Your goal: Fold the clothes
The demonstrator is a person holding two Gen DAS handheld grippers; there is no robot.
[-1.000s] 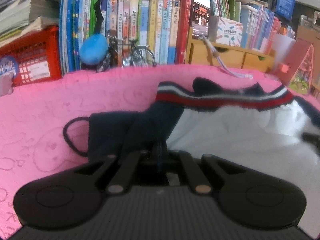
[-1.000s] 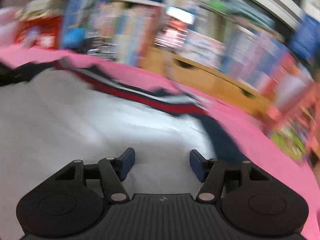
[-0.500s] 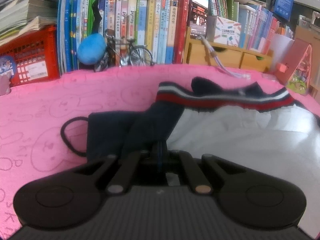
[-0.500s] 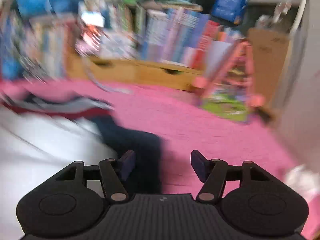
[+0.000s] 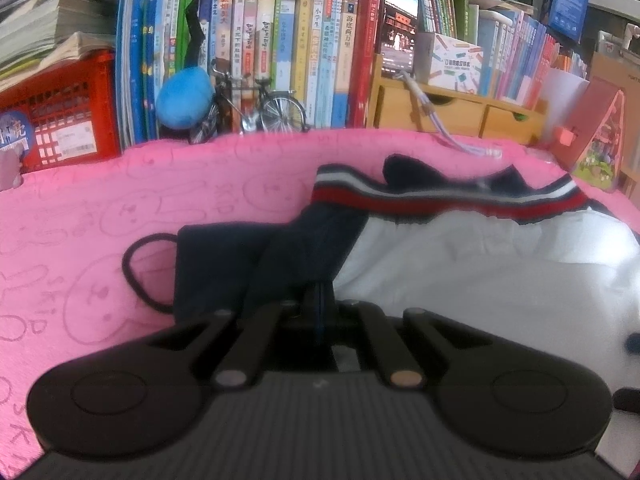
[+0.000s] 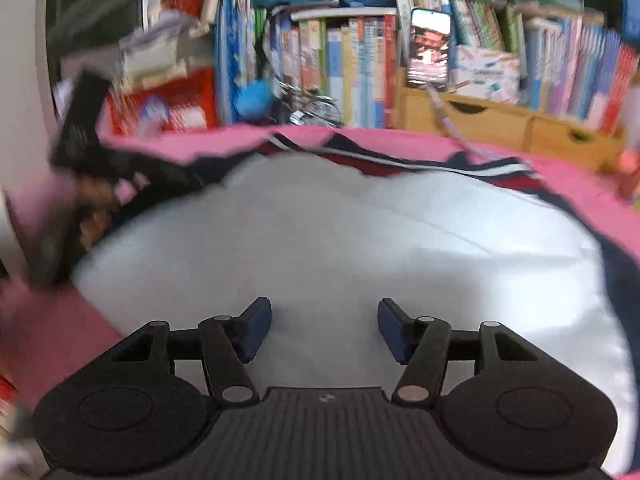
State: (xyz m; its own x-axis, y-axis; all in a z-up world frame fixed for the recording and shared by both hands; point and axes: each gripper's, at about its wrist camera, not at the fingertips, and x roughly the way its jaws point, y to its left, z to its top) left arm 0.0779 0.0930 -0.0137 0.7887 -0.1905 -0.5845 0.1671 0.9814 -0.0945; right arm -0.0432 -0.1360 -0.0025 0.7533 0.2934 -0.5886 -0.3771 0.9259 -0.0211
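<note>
while the jacket point(image 5: 480, 256) lies spread on the pink mat point(image 5: 120, 208), the left tool point(image 5: 320, 312) is clamped on its navy sleeve point(image 5: 304, 248); the right tool point(image 6: 324, 328) hangs over the white panel, jaws apart and empty. a tug could drag the whole garment askew. bookshelves point(image 5: 312, 60) crowd behind.

Both tools are matte black: ribbed grey-black housing, round discs either side, linkage bars with silver and brass pins. Right tool point(image 6: 324, 330) has dark blue pads point(image 6: 256, 330); left tool point(image 5: 320, 308) matches.
</note>
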